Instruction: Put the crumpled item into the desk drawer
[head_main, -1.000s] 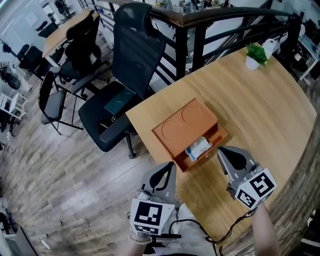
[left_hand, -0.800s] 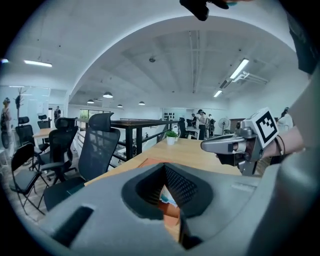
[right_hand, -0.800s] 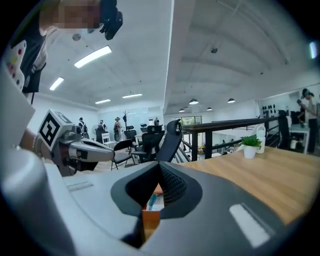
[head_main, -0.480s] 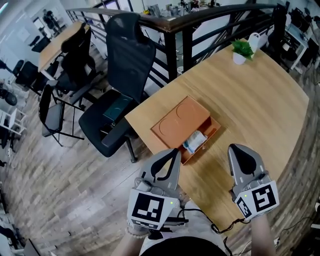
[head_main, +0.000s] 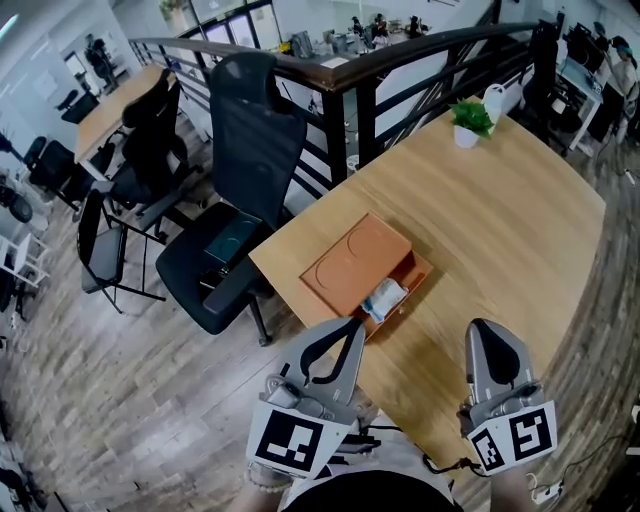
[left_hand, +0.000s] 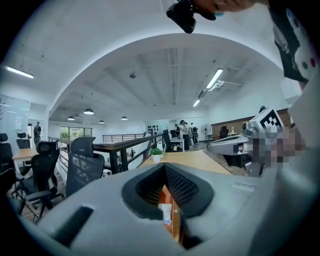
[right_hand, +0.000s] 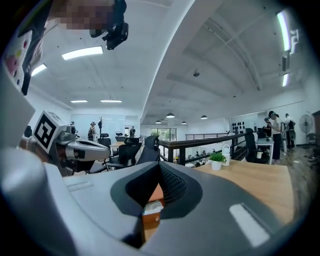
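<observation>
An orange desk drawer box (head_main: 352, 262) stands near the wooden table's (head_main: 500, 220) left edge. Its drawer (head_main: 402, 292) is pulled out, and the white, crumpled item (head_main: 384, 298) lies inside. My left gripper (head_main: 347, 326) hovers shut and empty just short of the box's near corner. My right gripper (head_main: 488, 329) is shut and empty too, over the table's near edge to the right of the drawer. In the left gripper view, the crumpled item (left_hand: 164, 212) and the box show through the hollow of the closed jaws; the right gripper view shows the drawer front (right_hand: 151, 219) the same way.
A small potted plant (head_main: 467, 121) and a white jug (head_main: 493, 98) stand at the table's far end. A black office chair (head_main: 240, 190) sits close to the table's left side, below a dark railing (head_main: 400, 52). Wood floor lies to the left.
Both grippers have risen and drawn back from the drawer box towards the person. The drawer stays open with the crumpled item in it.
</observation>
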